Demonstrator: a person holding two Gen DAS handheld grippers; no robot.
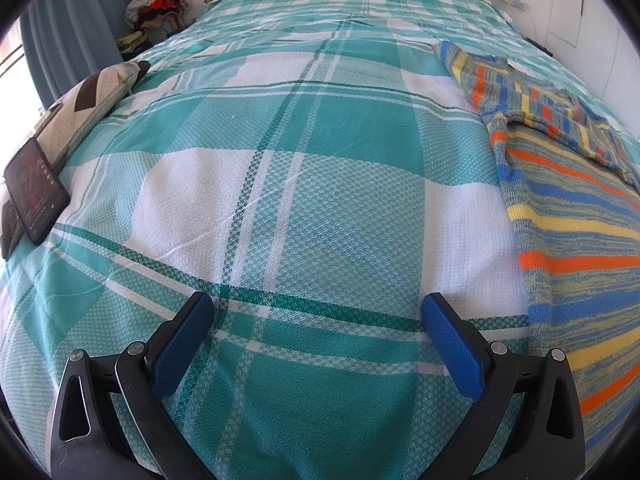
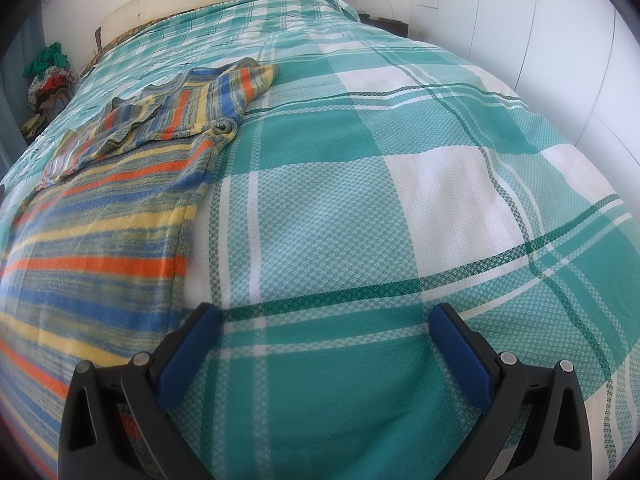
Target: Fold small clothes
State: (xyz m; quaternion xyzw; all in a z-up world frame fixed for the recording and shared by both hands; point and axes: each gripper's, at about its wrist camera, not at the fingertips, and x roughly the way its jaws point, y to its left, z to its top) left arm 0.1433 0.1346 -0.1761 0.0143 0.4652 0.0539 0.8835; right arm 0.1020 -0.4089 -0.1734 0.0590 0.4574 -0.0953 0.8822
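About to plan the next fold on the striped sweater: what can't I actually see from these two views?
- Striped sweater, left wrist view: its right side runs off the frame edge.
- Same sweater, right wrist view: the near hem is blurred and runs under the right tool body and off the frame.
- Phone, left view: screen content too small and dark to read.
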